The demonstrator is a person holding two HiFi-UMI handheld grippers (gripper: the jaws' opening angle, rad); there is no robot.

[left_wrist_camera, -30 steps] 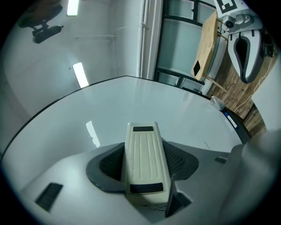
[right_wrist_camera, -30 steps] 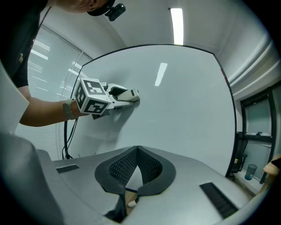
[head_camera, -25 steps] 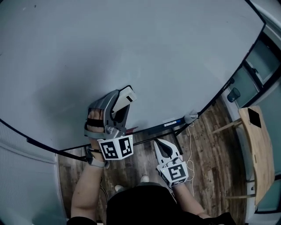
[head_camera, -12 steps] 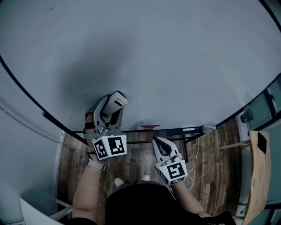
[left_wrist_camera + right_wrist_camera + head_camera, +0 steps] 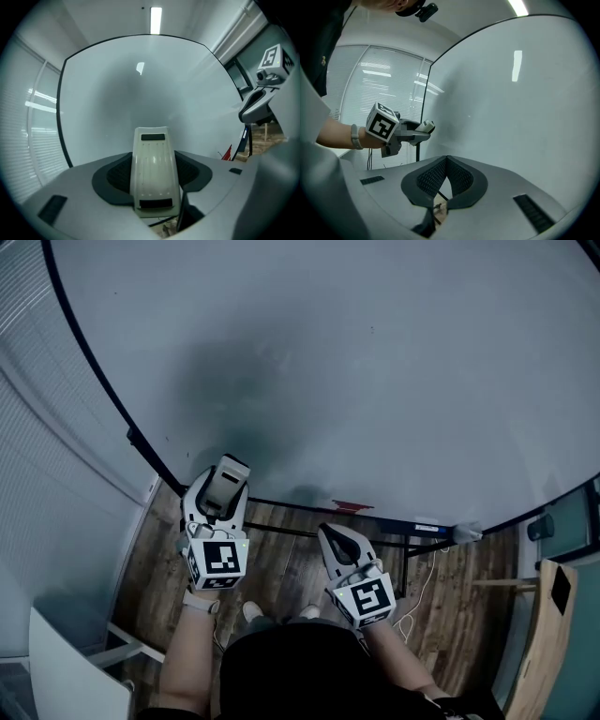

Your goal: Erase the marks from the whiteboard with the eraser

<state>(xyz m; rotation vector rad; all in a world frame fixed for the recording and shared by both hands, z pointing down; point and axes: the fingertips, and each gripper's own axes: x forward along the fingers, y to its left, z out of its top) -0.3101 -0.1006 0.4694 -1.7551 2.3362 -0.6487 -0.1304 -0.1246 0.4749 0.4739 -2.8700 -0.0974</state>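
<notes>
The left tongs (image 5: pixel 221 495) are clamped on a cream, oblong plastic eraser (image 5: pixel 154 165), which stands upright between the dark ribbed pads and points at the large pale whiteboard with a thin black frame (image 5: pixel 375 362). In the head view the eraser sits by the board's lower left corner, close to the frame. Whether it touches the surface cannot be told. A darker grey patch shows on the board above it, either smear or shadow. The right tongs (image 5: pixel 446 163) are closed, their pads meeting with nothing between them. They hang low, apart from the board, over the dark wooden plank floor (image 5: pixel 281 563). A small red object (image 5: pixel 352 506) lies on the ledge under the board's bottom edge. A light wooden tabletop (image 5: pixel 553 615) stands at the far right.
</notes>
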